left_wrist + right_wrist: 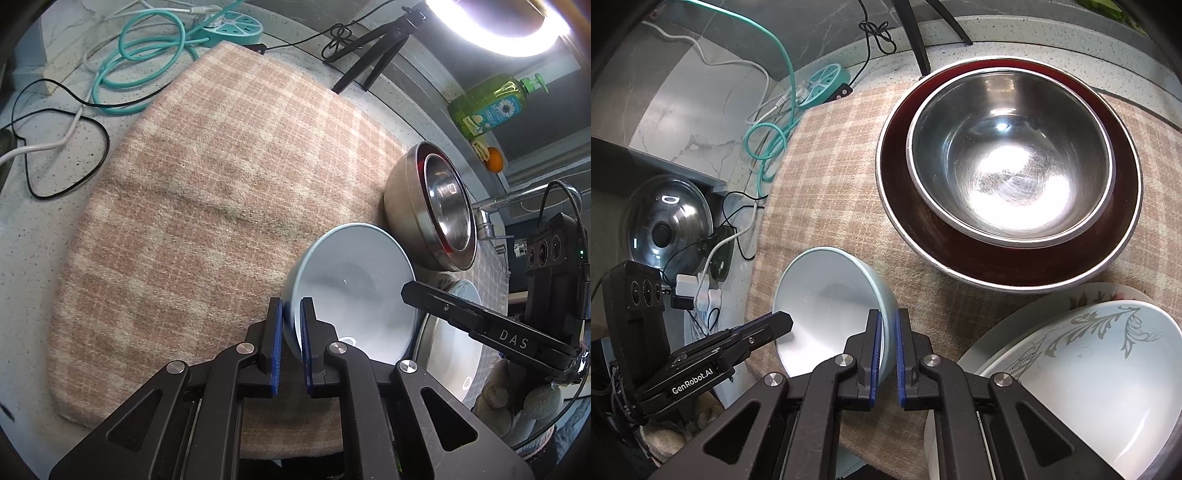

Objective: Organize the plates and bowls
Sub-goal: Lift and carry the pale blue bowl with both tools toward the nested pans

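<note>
Left gripper (291, 332): jaws pinch one side of the blue bowl's (351, 291) rim.
Right gripper (887, 350): jaws pinch the other side.
Blue bowl: tilted over the mat (207, 206).
Steel bowls (1008, 162): nested, beside it.
Plates (1108, 369): stacked, bottom right.

A pink plaid cloth (221, 206) covers most of the speckled countertop (33, 266). Beyond its far-left corner sits a round teal power strip (236, 27), its teal cable (147, 62) coiled beside black and white cords. A black tripod (373, 55) stands at the far edge. A green dish-soap bottle (491, 103) and an orange (495, 159) rest on the ledge behind. A glass pot lid (666, 221) lies left of the cloth.
</note>
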The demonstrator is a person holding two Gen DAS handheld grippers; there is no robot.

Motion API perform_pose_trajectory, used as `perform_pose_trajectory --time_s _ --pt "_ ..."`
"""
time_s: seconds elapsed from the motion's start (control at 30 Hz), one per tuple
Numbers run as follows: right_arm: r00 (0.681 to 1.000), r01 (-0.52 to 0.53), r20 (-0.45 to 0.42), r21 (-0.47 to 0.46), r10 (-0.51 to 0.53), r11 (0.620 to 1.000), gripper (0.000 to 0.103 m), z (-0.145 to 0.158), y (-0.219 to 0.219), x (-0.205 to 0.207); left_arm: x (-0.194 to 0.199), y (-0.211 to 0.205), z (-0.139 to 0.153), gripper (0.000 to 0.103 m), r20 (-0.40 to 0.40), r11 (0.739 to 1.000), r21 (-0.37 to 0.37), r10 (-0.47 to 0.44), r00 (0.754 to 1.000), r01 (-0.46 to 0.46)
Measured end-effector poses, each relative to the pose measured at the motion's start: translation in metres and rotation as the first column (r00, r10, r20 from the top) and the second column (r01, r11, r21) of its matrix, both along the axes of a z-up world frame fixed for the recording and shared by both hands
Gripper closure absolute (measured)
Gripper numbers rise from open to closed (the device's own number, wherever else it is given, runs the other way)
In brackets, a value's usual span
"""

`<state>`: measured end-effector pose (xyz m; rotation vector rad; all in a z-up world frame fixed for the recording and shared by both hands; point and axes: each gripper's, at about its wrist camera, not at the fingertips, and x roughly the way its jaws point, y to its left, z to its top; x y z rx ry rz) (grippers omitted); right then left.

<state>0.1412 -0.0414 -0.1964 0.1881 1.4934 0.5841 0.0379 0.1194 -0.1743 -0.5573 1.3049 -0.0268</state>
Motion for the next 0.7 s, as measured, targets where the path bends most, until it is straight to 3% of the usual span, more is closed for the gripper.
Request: perform_pose_trajectory --time_s 0.7 --pt "0.998 0.026 0.05 0.037 -0.028 0.999 0.096 0.031 -0.008 0.005 0.009 -0.007 0.038 0.095 0.091 1.0 0.028 -0.015 0.996 0.013"
